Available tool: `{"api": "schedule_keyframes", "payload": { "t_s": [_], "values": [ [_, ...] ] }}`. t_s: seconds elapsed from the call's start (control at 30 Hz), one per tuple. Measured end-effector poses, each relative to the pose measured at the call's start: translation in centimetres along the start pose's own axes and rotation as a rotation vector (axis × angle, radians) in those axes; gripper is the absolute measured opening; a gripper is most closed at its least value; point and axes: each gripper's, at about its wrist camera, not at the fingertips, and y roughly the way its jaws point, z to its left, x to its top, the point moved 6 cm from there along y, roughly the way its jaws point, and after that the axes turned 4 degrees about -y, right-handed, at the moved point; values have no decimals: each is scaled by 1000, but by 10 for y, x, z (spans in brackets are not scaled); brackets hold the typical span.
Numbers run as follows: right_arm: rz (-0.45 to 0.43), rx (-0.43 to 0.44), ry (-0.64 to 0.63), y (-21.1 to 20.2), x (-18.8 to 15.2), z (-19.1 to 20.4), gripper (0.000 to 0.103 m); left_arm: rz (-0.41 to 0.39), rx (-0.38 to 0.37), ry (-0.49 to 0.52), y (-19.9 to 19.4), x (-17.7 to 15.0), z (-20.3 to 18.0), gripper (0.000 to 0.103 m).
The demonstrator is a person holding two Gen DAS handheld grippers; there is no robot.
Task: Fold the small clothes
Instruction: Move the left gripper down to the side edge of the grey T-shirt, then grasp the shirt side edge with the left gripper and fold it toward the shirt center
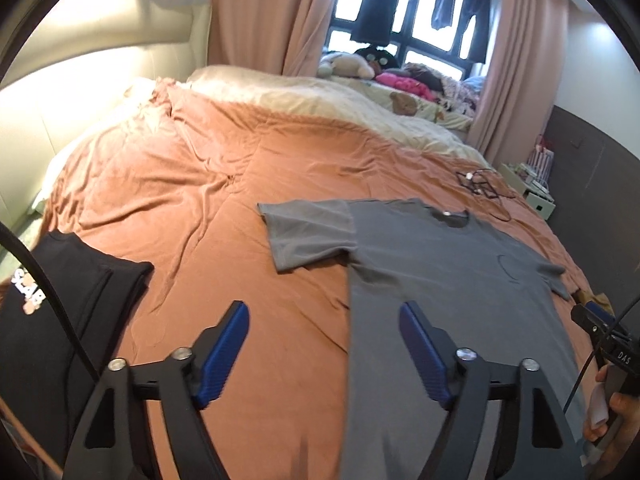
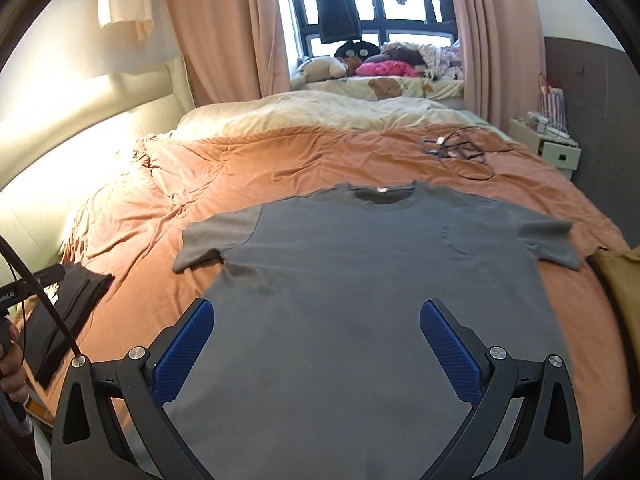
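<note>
I hold the left gripper (image 1: 325,312) above the bed, its jaws spread wide and grasping nothing; its blue pads (image 1: 226,354) straddle the left edge of the grey T-shirt (image 1: 448,300). I hold the right gripper (image 2: 318,312) above the shirt's lower body, jaws likewise spread and empty, pointing toward the collar.

The grey T-shirt (image 2: 360,280) lies flat, face up, on the orange duvet (image 1: 180,200), collar toward the window and both short sleeves spread outward. A folded black T-shirt (image 1: 68,312) with white lettering lies on the duvet well to the left. A brown garment (image 2: 620,280) lies just beside the grey shirt's right sleeve. A tangle of cables (image 2: 452,148) lies beyond the collar.
</note>
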Motion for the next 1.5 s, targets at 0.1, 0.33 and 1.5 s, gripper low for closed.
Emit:
{"api": "schedule_keyframes", "payload": {
  "t_s": [0.1, 0.33, 1.5],
  "values": [
    [14, 25, 55, 28, 18, 2, 103, 32, -3, -11, 28, 13, 9, 70],
    [76, 94, 56, 89, 44, 10, 87, 108, -6, -9, 91, 41, 27, 62],
    [339, 236, 27, 330, 108, 63, 33, 256, -86, -226, 320, 97, 86, 5]
  ]
}}
